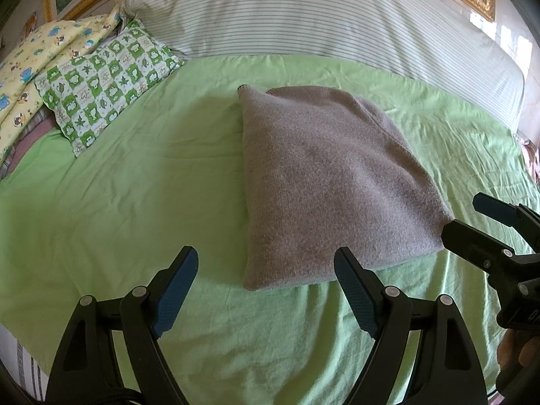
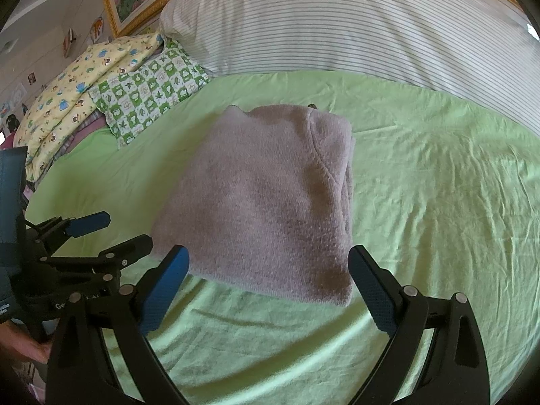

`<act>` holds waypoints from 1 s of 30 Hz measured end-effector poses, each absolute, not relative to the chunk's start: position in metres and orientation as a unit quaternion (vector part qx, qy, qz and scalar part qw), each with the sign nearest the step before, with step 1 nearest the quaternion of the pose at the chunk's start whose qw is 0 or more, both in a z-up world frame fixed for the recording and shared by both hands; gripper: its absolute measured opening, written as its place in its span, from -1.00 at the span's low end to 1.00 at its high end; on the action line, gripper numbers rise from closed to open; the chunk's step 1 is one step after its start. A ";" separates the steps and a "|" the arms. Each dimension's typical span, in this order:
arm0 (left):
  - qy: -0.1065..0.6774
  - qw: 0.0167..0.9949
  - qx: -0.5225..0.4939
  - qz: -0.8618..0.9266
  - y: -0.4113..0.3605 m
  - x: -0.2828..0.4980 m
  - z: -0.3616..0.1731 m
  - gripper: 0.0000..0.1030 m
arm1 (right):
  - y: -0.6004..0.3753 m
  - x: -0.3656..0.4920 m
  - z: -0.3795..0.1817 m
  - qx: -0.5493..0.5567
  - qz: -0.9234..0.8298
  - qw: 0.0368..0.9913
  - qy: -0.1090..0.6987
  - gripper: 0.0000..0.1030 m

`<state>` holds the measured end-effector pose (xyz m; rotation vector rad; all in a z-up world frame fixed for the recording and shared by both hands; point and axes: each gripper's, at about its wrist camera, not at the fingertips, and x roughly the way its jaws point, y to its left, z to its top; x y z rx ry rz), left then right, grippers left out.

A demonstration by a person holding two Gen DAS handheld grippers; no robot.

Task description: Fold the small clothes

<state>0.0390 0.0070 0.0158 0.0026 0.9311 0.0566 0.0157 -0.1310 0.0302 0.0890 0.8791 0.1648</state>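
Left wrist view: the left gripper (image 1: 266, 290) is hovering with jaws spread and empty, just near of the folded grey garment (image 1: 334, 182) lying on the green sheet (image 1: 135, 185). Right wrist view: the right gripper (image 2: 268, 290) is likewise gaping wide, gripping nothing, near the garment's near edge; a striped pillow (image 2: 337, 23) is lying far behind.

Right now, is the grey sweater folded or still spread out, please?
Folded: the sweater lies as a compact rectangle on the green sheet, layered edges showing along its right side.
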 end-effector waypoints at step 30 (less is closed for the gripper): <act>0.452 0.892 -0.004 0.029 0.007 0.050 0.021 0.62 | -0.145 0.026 0.031 0.059 0.064 0.900 0.427 0.85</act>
